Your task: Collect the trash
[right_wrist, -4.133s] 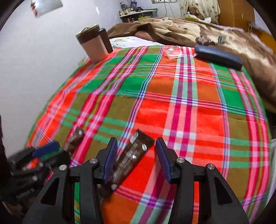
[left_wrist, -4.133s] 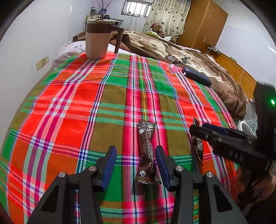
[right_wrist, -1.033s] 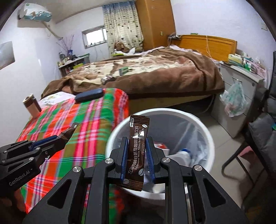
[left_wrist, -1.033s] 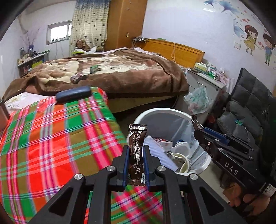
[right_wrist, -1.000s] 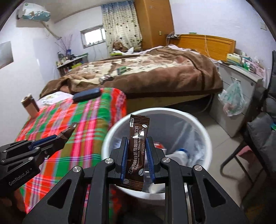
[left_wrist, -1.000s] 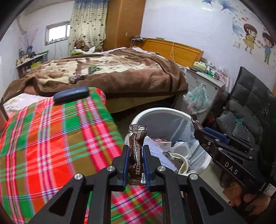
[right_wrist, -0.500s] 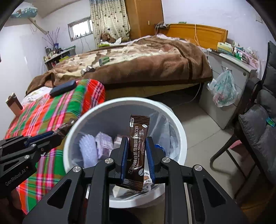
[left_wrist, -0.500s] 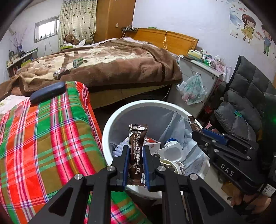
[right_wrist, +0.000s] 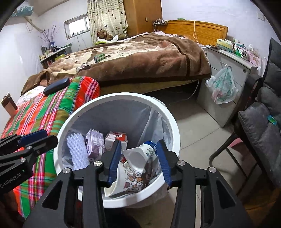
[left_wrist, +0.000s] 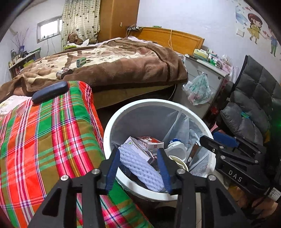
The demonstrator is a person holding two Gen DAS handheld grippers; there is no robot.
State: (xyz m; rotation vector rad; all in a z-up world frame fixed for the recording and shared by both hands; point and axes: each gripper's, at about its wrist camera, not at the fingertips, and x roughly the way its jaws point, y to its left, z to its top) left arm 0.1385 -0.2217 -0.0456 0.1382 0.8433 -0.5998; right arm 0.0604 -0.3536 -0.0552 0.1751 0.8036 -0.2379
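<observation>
Both grippers over white trash bin [right_wrist: 173, 133] beside plaid-covered table [left_wrist: 43, 140]: left gripper [left_wrist: 138, 168] and right gripper [right_wrist: 138, 161] jaws just opened, nothing gripped; brown sachet [right_wrist: 149, 168] lies among bin rubbish

Bedroom, pale lilac walls [right_wrist: 202, 10]. Small window [right_wrist: 77, 26] on far wall, daylight through it; patterned curtain [right_wrist: 107, 15] beside it, then tall wooden wardrobe [right_wrist: 142, 15]. Bed with wooden headboard [right_wrist: 198, 31], brown blanket [right_wrist: 140, 57] spread over it, teddy bear [right_wrist: 103, 35] at far end. Grey cabinet [right_wrist: 228, 79] beside bed, plastic bag [right_wrist: 223, 86] hanging on its front. Grey padded chair [right_wrist: 260, 122] at right. Floor [right_wrist: 198, 126] of pale tiles. Cartoon stickers [left_wrist: 254, 28] on right wall. Air conditioner [right_wrist: 22, 8] high on left wall.
</observation>
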